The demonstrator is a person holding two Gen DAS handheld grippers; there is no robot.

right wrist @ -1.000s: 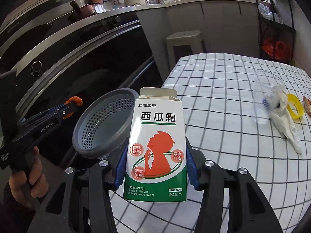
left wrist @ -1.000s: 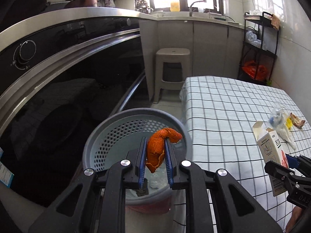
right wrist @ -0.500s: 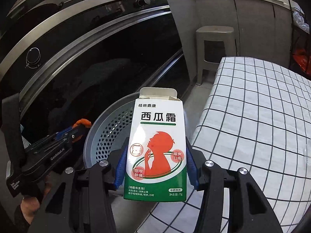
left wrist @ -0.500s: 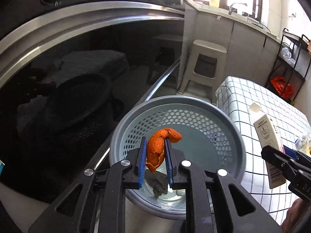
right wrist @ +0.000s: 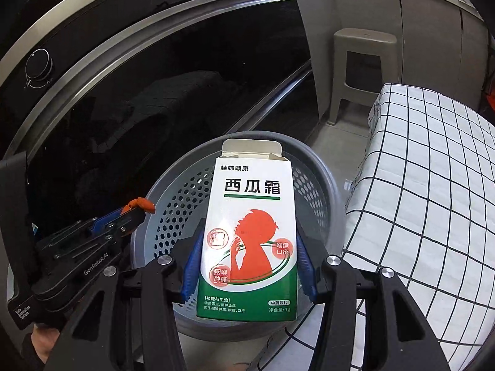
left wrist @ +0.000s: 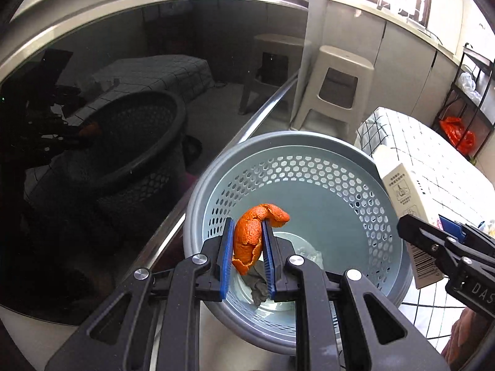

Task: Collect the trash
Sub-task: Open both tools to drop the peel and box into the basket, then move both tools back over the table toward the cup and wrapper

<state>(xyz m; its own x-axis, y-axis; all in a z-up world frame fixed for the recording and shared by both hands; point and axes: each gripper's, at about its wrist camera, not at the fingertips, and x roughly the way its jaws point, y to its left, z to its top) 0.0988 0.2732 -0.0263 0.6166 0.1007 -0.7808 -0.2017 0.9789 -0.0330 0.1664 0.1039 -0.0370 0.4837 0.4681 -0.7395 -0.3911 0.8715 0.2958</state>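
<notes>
My left gripper (left wrist: 248, 241) is shut on a curled orange peel (left wrist: 254, 234) and holds it above the open mouth of the grey perforated trash basket (left wrist: 324, 157). My right gripper (right wrist: 249, 258) is shut on a white and green medicine box (right wrist: 249, 235) with red print, upright, over the same basket (right wrist: 173, 191). The box (left wrist: 408, 204) shows at the basket's right rim in the left wrist view. The left gripper with the peel (right wrist: 139, 204) shows at the basket's left rim in the right wrist view. Crumpled scraps (left wrist: 258, 284) lie at the basket's bottom.
A black glass oven front (right wrist: 154, 86) with a steel rail stands left of the basket. The table with a checked cloth (right wrist: 433, 191) is to the right. A beige plastic stool (left wrist: 337, 83) stands behind. A black shelf rack with an orange bag (left wrist: 458, 130) is at the far right.
Both grippers have moved in over the basket, which now looms larger and lies beneath them. The peel and the box stay gripped.
</notes>
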